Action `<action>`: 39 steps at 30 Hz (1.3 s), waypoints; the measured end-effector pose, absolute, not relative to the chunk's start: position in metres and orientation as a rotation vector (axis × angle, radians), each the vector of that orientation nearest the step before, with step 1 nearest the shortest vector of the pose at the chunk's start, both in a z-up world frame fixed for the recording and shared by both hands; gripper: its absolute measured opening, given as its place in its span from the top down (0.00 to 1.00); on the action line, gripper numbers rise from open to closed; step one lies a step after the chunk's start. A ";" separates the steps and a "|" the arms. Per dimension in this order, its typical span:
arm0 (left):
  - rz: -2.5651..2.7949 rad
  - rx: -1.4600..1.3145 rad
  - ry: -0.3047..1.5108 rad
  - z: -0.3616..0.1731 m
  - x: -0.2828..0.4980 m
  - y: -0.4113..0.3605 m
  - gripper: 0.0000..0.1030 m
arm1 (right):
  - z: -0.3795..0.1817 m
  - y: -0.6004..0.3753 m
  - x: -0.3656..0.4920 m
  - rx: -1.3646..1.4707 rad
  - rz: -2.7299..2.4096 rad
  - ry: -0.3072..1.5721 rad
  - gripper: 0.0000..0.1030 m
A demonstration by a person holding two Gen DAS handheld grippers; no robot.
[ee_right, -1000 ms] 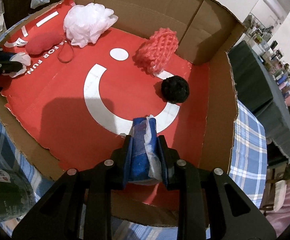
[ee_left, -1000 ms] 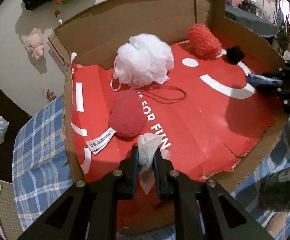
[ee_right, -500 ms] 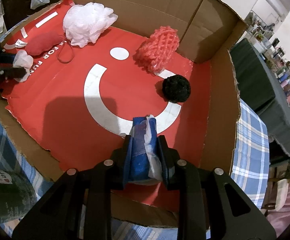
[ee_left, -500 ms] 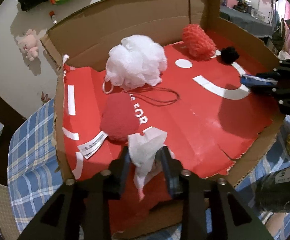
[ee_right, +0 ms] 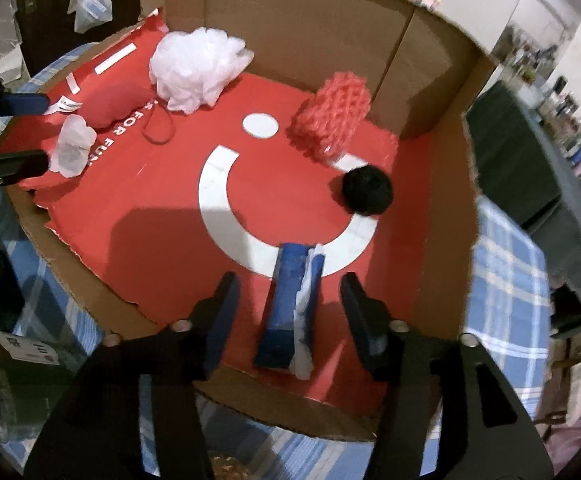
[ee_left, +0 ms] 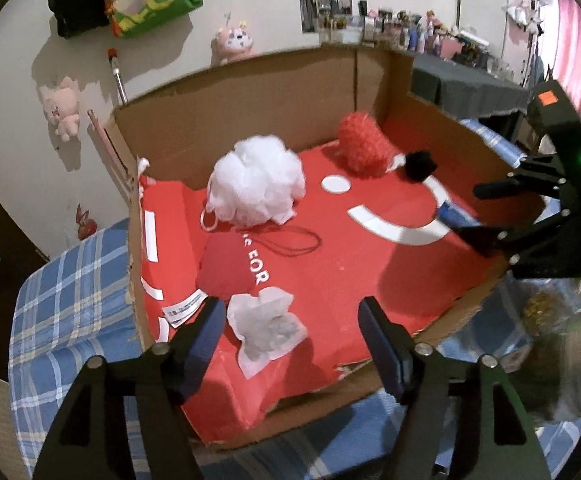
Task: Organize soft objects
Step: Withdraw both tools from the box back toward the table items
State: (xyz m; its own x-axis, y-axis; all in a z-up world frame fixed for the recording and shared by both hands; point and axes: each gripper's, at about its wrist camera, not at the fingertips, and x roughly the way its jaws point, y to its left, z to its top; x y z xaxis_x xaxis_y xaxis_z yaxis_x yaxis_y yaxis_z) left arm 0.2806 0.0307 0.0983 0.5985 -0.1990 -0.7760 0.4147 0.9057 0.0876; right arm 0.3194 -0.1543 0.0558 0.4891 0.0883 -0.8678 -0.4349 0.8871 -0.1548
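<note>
An open cardboard box (ee_left: pixel 250 92) has a red printed floor (ee_right: pixel 162 216). My left gripper (ee_left: pixel 290 336) is open; a crumpled white tissue (ee_left: pixel 264 326) lies on the red floor between its fingers, free of them. It also shows in the right wrist view (ee_right: pixel 72 146). My right gripper (ee_right: pixel 290 312) is open; a blue packet with white wrap (ee_right: pixel 292 312) lies between its fingers, untouched. Inside the box lie a white mesh pouf (ee_left: pixel 256 182), a red cushion (ee_left: pixel 226 268), a red knitted scrubber (ee_right: pixel 332 118) and a black ball (ee_right: pixel 366 190).
The box rests on a blue plaid cloth (ee_left: pixel 70 300). My right gripper shows at the right of the left wrist view (ee_left: pixel 530 216). A black cord loop (ee_left: pixel 290 242) lies by the pouf. Plush toys (ee_left: pixel 62 106) hang on the wall behind.
Both grippers have opened. The left one let go of the white tissue and the right one let go of the blue packet; both things now lie on the box floor. Both grippers drew back slightly.
</note>
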 end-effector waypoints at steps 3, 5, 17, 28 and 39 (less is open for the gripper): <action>-0.373 0.249 0.814 0.113 0.266 0.030 0.22 | 0.065 -0.150 0.311 -0.398 0.306 0.973 0.45; -0.375 0.234 0.779 0.123 0.257 0.030 0.19 | 0.075 -0.152 0.305 -0.381 0.298 0.949 0.44; -0.388 0.122 0.554 0.183 0.171 0.028 0.02 | 0.142 -0.176 0.246 -0.277 0.268 0.775 0.32; -0.378 0.021 0.396 0.205 0.081 0.029 0.00 | 0.205 -0.176 0.122 -0.170 0.297 0.496 0.12; -0.331 -0.003 0.316 0.179 0.020 0.029 0.00 | 0.194 -0.175 0.027 -0.139 0.216 0.326 0.08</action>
State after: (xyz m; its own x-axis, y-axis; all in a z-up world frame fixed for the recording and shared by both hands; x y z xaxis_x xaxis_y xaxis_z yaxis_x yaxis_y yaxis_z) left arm 0.0198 0.0290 0.1788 0.8971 -0.3196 -0.3050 0.3187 0.9463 -0.0543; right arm 0.0268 -0.1748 0.1937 0.9244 0.1879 -0.3318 -0.2326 0.9674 -0.1000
